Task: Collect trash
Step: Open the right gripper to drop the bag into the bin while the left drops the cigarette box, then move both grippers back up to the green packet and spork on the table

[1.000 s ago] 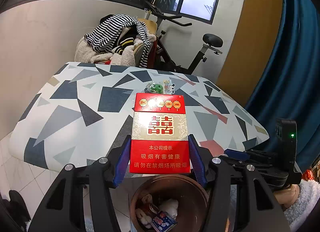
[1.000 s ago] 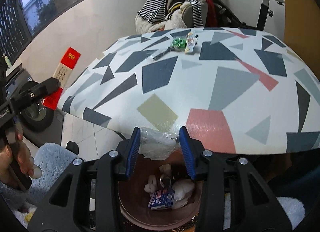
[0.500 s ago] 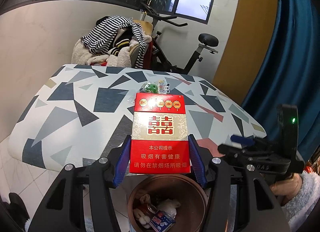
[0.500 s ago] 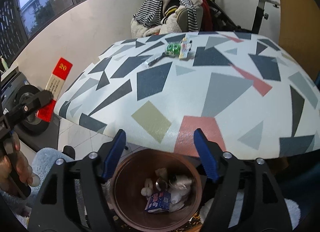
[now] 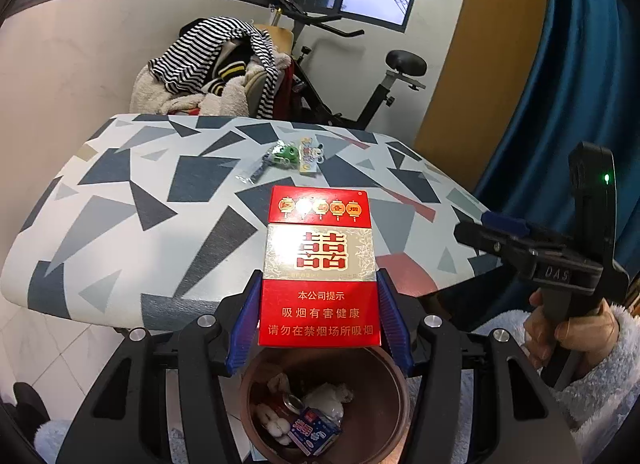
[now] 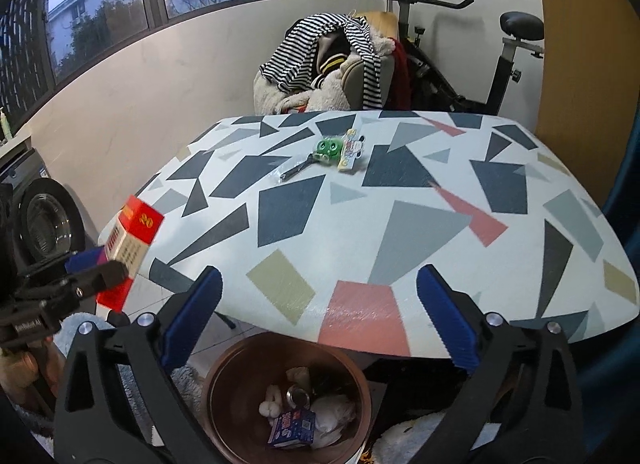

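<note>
My left gripper (image 5: 320,316) is shut on a red and gold cigarette pack (image 5: 320,268) and holds it upright over the brown trash bin (image 5: 384,384). The pack also shows in the right wrist view (image 6: 130,248), gripped by the left gripper (image 6: 96,268). My right gripper (image 6: 318,316) is wide open and empty above the bin (image 6: 236,372), at the table's near edge; it shows at the right in the left wrist view (image 5: 500,232). The bin holds a can, white wads and a small blue carton (image 6: 292,428).
The table (image 6: 400,224) with a geometric cloth carries small packets with a green toy (image 6: 330,148) and a dark thin item (image 6: 296,168) at its far side. Behind it stand a chair piled with clothes (image 6: 328,64) and an exercise bike (image 6: 500,64). A washing machine (image 6: 44,220) stands at left.
My right gripper opened and let a clear plastic wrapper fall into the bin, then rose a little. My left gripper has kept the cigarette pack over the bin.
</note>
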Available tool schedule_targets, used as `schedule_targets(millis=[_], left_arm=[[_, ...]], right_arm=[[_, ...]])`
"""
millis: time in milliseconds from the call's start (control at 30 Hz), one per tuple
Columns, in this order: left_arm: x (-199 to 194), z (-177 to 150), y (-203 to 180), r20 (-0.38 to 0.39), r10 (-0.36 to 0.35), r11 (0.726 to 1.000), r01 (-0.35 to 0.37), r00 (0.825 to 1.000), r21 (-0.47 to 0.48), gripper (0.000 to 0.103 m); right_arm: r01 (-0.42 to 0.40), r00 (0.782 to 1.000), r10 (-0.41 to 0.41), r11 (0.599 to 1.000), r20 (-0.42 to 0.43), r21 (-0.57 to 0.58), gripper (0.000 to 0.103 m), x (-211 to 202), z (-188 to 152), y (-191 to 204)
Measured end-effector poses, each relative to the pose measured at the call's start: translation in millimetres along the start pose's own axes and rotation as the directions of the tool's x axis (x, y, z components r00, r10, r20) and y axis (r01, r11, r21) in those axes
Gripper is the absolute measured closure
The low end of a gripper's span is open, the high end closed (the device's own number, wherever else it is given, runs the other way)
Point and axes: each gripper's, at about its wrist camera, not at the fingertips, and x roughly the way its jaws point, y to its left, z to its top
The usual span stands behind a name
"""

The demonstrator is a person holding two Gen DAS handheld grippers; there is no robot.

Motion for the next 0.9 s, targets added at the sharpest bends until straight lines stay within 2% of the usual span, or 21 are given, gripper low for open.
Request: schedule_targets(millis=[333,567,600,633,700,900], left_arm=[[8.7,-8.9,-16.9,-0.038,-0.053,0.998,0.054,0.998,0.036,0.049],[9.2,-11.0,-20.3,-0.045,-0.058,0.997,0.060,0.997,0.044,0.048],[8.9,-10.9,-19.8,-0.045,-0.065,0.997,0.067,0.997,0.039,0.042],[8.4,-10.5,-19.1,-0.041,-0.070,0.997,0.071,0.997,0.033,0.030],[6.3,-9.1,-18.0,-0.027,-0.059,0.998,0.060,0.998,0.029,0.019],[0.9,-4.2,-11.9,0.004,0.039,0.999,-0.039,0.999,0.031,0.006]], right_arm=[[0.019,1.000,-0.019,1.000,0.019,-0.001,0.006,-7.8,2.0,-5.2],[0.029,0.999,-0.029,1.000,0.019,0.006,0.006,-10.7,0.8,-8.3],[0.029,0.999,-0.029,1.000,0.018,0.007,0.006,-10.7,0.6,-8.8],[0.030,0.999,-0.030,1.000,0.018,0.007,0.006,-10.7,0.5,-9.2],[0.031,0.999,-0.031,0.999,0.017,0.008,0.006,-11.2,0.2,-9.8],[0.031,0.999,-0.031,1.000,0.016,0.005,0.006,-11.4,0.2,-9.6]])
